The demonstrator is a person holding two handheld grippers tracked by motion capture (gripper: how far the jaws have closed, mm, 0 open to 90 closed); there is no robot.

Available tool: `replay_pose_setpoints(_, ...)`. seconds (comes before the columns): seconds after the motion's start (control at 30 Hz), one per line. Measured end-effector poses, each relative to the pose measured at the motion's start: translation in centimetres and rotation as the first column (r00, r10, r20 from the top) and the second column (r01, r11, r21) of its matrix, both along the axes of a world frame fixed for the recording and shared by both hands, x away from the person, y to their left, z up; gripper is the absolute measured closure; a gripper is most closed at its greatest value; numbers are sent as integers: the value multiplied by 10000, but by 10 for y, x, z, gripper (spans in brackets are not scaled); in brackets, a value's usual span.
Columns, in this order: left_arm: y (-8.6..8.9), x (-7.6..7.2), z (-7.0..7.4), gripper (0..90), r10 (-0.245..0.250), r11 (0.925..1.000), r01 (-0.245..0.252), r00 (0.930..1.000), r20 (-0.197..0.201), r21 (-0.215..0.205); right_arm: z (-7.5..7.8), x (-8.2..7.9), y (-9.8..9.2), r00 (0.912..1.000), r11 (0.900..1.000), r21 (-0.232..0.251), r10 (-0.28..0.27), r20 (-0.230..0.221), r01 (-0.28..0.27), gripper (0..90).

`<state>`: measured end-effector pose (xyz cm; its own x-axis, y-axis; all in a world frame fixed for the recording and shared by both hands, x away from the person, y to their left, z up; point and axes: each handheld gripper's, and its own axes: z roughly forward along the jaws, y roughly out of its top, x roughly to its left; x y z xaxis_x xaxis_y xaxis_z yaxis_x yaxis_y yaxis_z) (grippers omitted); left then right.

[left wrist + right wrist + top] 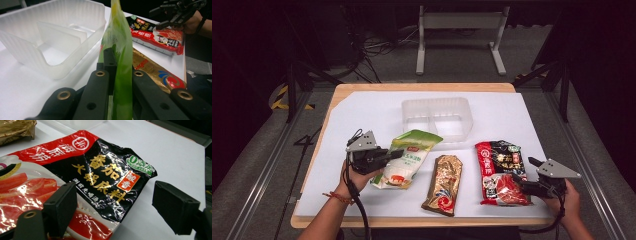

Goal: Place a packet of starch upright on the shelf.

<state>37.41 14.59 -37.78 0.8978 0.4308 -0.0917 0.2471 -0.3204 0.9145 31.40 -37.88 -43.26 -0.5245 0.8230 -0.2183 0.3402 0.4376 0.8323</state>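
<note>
My left gripper [398, 154] is clamped on the edge of the green-and-white pouch [408, 158], which I carry tilted off the white mat [362, 115], its long axis running from 7 to 1 o'clock. The clear divided tray [437, 119] lies just past the pouch's top, toward 1 o'clock, so I judge a short carry that way. My right gripper [521, 184] rests with jaws apart at the near corner of the red-and-black hotpot base packet [502, 172], gripping nothing.

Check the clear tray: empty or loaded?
Empty. The clear tray shows bare compartments either side of its divider; the green pouch is outside it, clamped in the left gripper.
</note>
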Motion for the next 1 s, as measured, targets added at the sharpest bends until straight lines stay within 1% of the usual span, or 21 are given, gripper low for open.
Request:
replay_pose_setpoints(0.07,-1,-3,2,896,60,10000,-59,9998,167,-76,0,0,0,10000,10000,-34,9,28,-9,203)
replay_pose_setpoints(0.2,-2,-6,6,896,105,9997,-97,9994,331,-243,1,-1,-1,10000,10000,-14,-30,56,30,203)
replay_pose_setpoints(0.23,-2,-8,10,897,169,9991,-150,9988,462,-397,1,-1,-1,10000,10000,11,-39,56,39,203)
replay_pose_setpoints(0.27,-2,-10,12,896,222,9983,-200,9989,412,-546,1,-1,-1,10000,10000,15,-43,70,43,203)
replay_pose_setpoints(0.3,-2,-10,12,896,222,9983,-200,9989,412,-546,1,-1,-1,10000,10000,15,-43,70,43,203)
replay_pose_setpoints(0.37,-1,-10,17,897,415,9962,-365,9972,624,-787,1,-1,-1,9999,10000,-1,-48,95,48,202)
replay_pose_setpoints(0.43,0,-10,22,896,572,9933,-498,9960,692,-1047,1,-1,-1,9999,10000,14,-51,92,51,202)
replay_pose_setpoints(0.47,0,-9,27,896,817,9881,-703,9935,791,-1371,2,-2,-2,9997,9999,10,-154,176,154,202)
replay_pose_setpoints(0.5,0,-9,27,896,817,9881,-703,9935,791,-1371,2,-2,-2,9997,9999,10,-154,176,154,202)
replay_pose_setpoints(0.53,-2,-7,34,897,1005,9836,-845,9904,948,-1593,2,-2,-3,9994,9997,103,-244,238,242,202)
replay_pose_setpoints(0.57,-2,-7,36,896,1069,9817,-889,9891,1009,-1687,3,-2,-4,9993,9995,131,-280,255,276,202)
replay_pose_setpoints(0.6,-2,-7,36,896,1069,9817,-889,9891,1009,-1687,3,-2,-4,9993,9995,131,-280,255,276,202)
replay_pose_setpoints(0.67,-4,-3,41,896,1239,9772,-1024,9864,1078,-1861,3,-2,-6,9992,9993,221,-313,250,307,202)
replay_pose_setpoints(0.7,-5,-1,43,896,1397,9734,-1158,9839,1115,-1979,3,-3,-6,9992,9992,253,-327,248,320,202)
replay_pose_setpoints(0.73,-6,1,45,896,1455,9726,-1203,9823,1176,-1987,3,-3,-6,9991,9992,243,-315,266,308,205)
replay_pose_setpoints(0.77,-8,3,47,896,1505,9741,-1241,9797,1322,-1892,3,-3,-6,9992,9993,249,-300,276,293,207)
replay_pose_setpoints(0.83,-10,7,51,896,1567,9725,-1291,9784,1346,-1938,4,-4,-6,9991,9993,290,-248,343,238,214)
replay_pose_setpoints(0.9,-12,11,55,896,1679,9719,-1392,9751,1447,-1896,4,-5,-6,9990,9994,281,-233,386,222,220)
replay_pose_setpoints(0.93,-12,14,56,896,1789,9669,-1481,9742,1379,-2077,4,-5,-6,9990,9994,265,-232,379,222,220)
replay_pose_setpoints(0.97,-12,15,57,896,1803,9652,-1502,9752,1284,-2142,4,-5,-6,9989,9994,228,-251,392,243,218)
replay_pose_setpoints(1.0,-13,18,58,896,1951,9605,-1634,9726,1264,-2253,4,-5,-5,9989,9995,204,-266,397,258,213)
